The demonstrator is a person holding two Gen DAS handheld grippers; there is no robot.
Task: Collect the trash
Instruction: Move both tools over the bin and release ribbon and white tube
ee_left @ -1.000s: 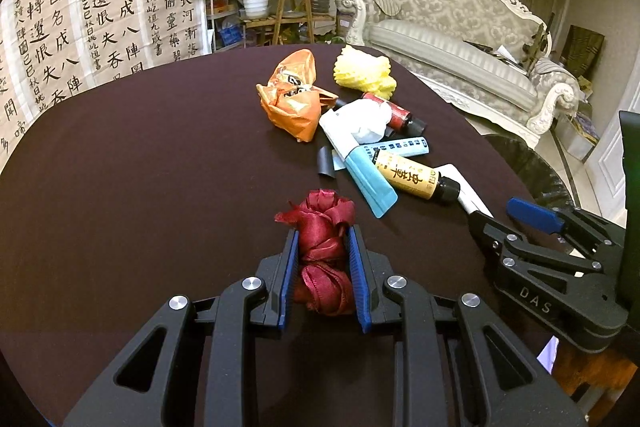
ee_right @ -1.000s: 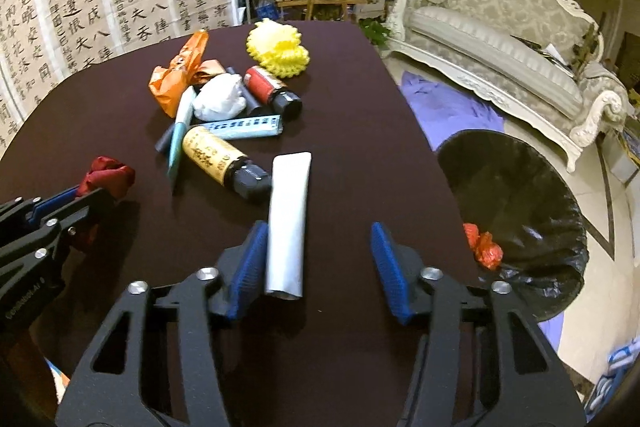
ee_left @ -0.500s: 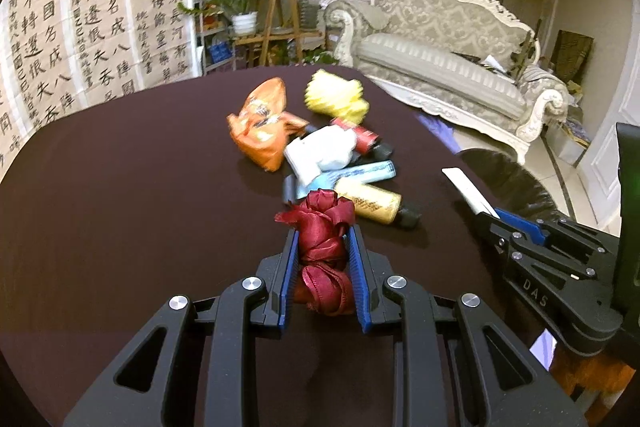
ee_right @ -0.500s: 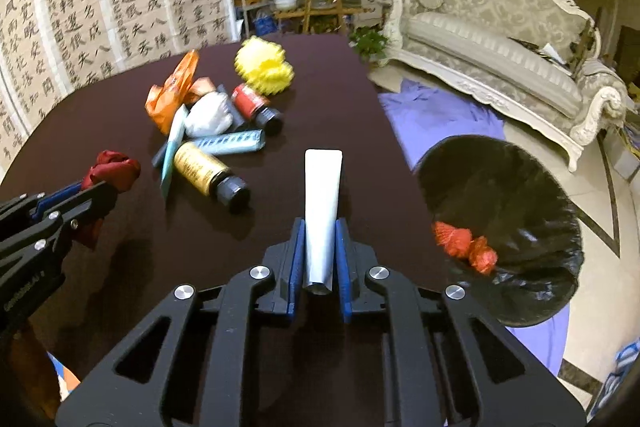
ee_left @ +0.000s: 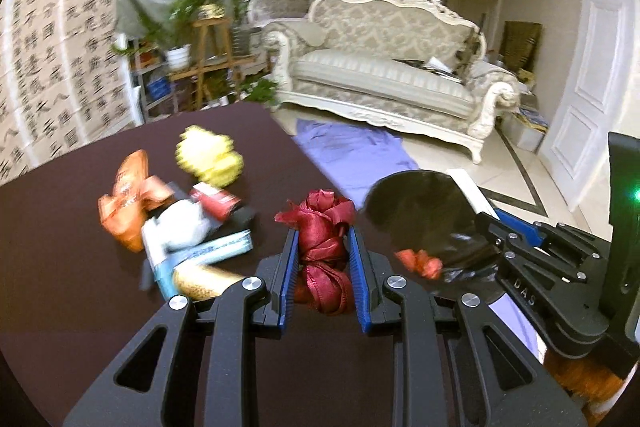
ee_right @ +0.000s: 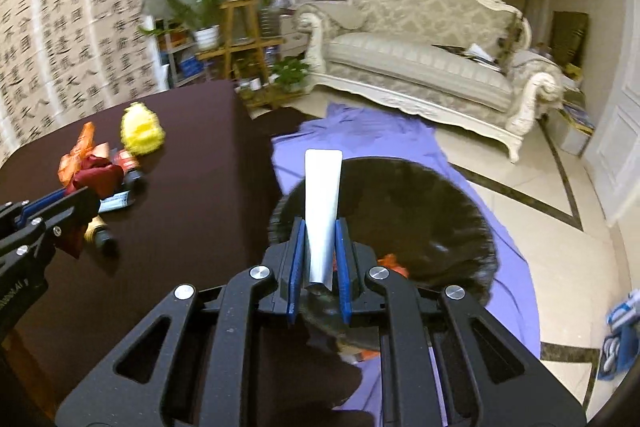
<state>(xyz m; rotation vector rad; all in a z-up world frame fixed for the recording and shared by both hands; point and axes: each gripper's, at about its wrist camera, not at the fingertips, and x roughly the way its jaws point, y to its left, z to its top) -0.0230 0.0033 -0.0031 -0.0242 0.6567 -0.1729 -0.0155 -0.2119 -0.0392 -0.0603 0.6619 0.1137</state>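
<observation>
Ribbon point(ee_left: 322, 259), dark red and bunched into a knot, sits clamped between the blue pads of the left gripper point(ee_left: 322, 269), whose jaws are drawn narrow against its sides. It is held above the near edge of the dark table point(ee_left: 80, 259), just left of the black-lined trash bin point(ee_left: 416, 203). The right gripper point(ee_right: 320, 259) is likewise closed tight, pinching a flat white tube point(ee_right: 322, 211) near its lower end, so the tube stands up and points away from the camera, directly over the open mouth of the bin. Inside the bin lies a crumpled orange-red scrap point(ee_left: 420, 261) against the black liner. The bin stands on a purple cloth point(ee_right: 400, 139) spread over the tiled floor, right beside the table's edge. Left of the bin, on the table, the remaining trash is heaped together: an orange wrapper point(ee_left: 128, 203), a yellow crinkled piece point(ee_left: 210, 157), a red-labelled bottle point(ee_left: 218, 205), white crumpled paper point(ee_left: 184, 227), a light blue tube point(ee_left: 218, 249) and a gold bottle point(ee_left: 200, 281). Beyond the bin stands an ornate cream sofa point(ee_left: 392, 75).
</observation>
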